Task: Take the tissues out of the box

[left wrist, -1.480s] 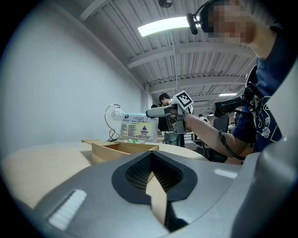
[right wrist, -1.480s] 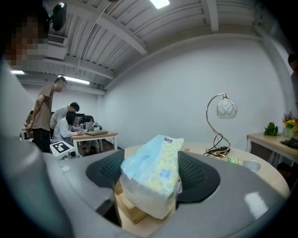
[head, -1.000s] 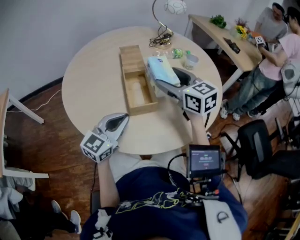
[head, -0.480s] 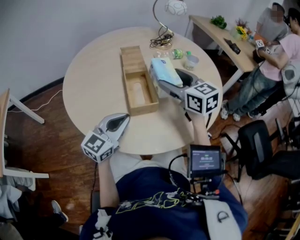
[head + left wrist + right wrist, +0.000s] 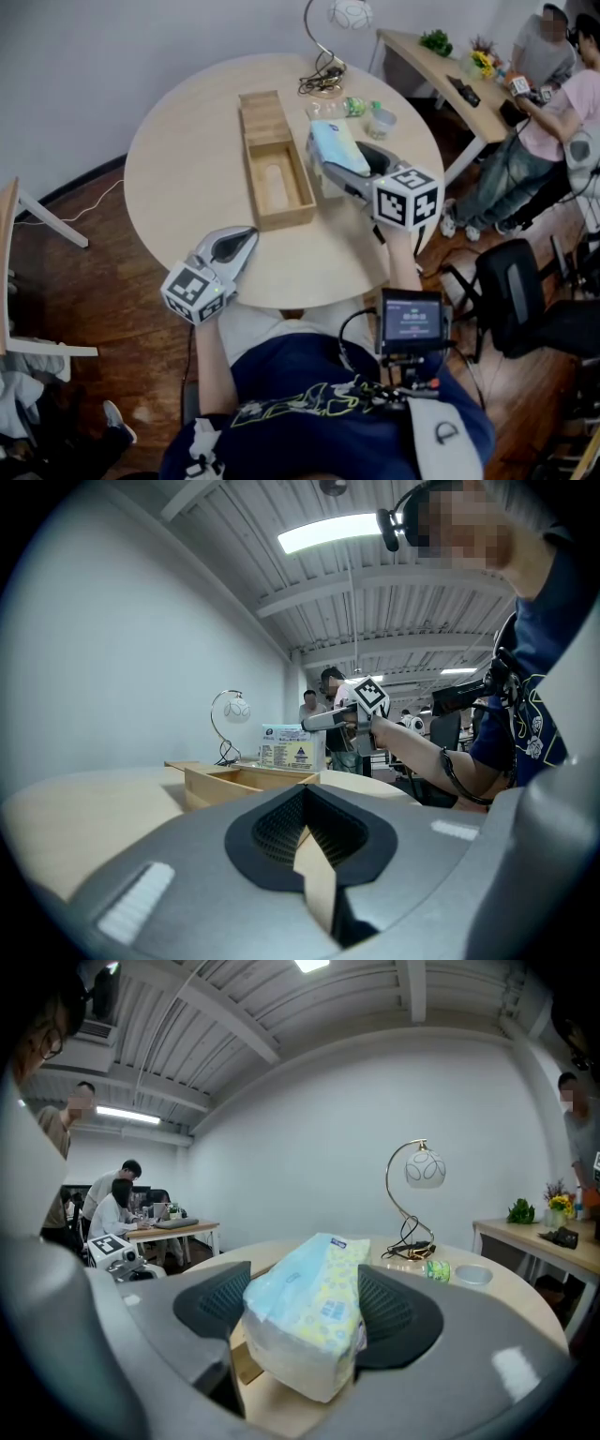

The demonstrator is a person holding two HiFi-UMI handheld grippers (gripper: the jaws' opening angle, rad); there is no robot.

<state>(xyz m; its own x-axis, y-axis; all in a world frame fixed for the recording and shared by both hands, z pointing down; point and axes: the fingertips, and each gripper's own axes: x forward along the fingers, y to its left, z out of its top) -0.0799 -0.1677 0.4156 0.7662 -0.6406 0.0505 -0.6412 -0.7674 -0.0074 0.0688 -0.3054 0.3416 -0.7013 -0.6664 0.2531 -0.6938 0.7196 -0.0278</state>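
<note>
Round wooden table (image 5: 187, 169) carries an open wooden box (image 5: 272, 159). The right gripper (image 5: 328, 161) clamps the tissue pack (image 5: 335, 142) just right of the box. Its jaw covers the pack's lower edge, and the printed label is too blurred to read. The left gripper (image 5: 246, 234) rests at the near table edge with its jaws together. A desk lamp (image 5: 330, 47) and a green-labelled bottle (image 5: 352, 107) stand behind.

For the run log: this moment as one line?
tissue pack: out of wooden box, beside it | right gripper: shut on tissue pack | left gripper: shut, empty
</note>
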